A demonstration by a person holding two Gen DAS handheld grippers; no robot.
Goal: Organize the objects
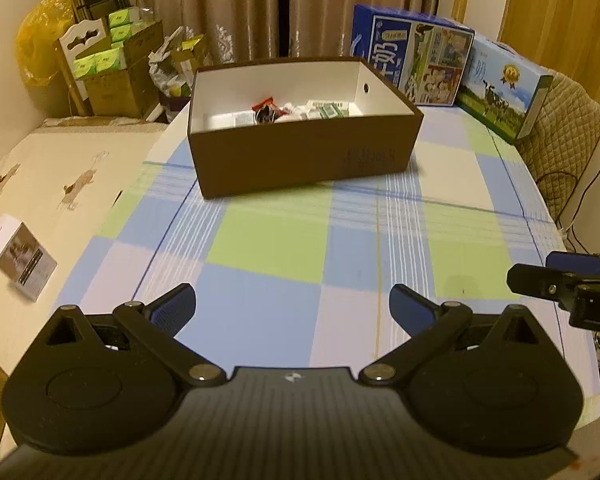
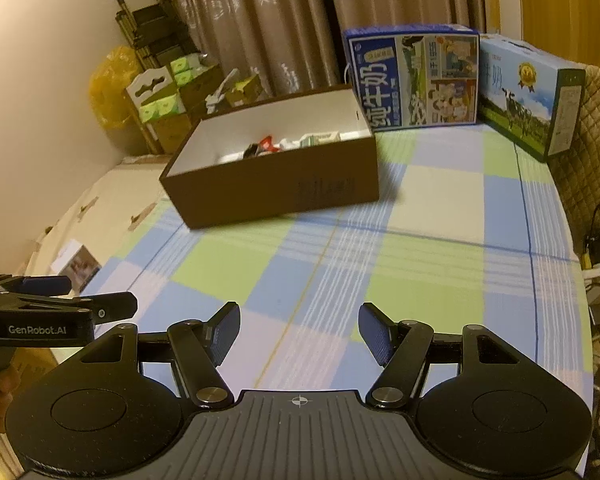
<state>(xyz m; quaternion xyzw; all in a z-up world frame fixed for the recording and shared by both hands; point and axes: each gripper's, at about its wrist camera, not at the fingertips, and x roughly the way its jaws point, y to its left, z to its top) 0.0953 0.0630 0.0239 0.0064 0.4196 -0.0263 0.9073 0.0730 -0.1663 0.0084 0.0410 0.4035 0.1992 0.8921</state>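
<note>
A checked cloth (image 1: 268,240) of blue, green and white is being shown over the table. The shoebox (image 1: 300,160) is being seen dark brown outside, white within. Blue pads (image 2: 224,332) are being displayed on black grippers.

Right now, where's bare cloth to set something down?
Free: the checked cloth between the brown box and both open claws, left and right. Crowded: the far edge, where milk cartons stand behind the box.

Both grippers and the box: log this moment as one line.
left gripper: open, empty | right gripper: open, empty | box: on table, holds small packets | nothing held
</note>
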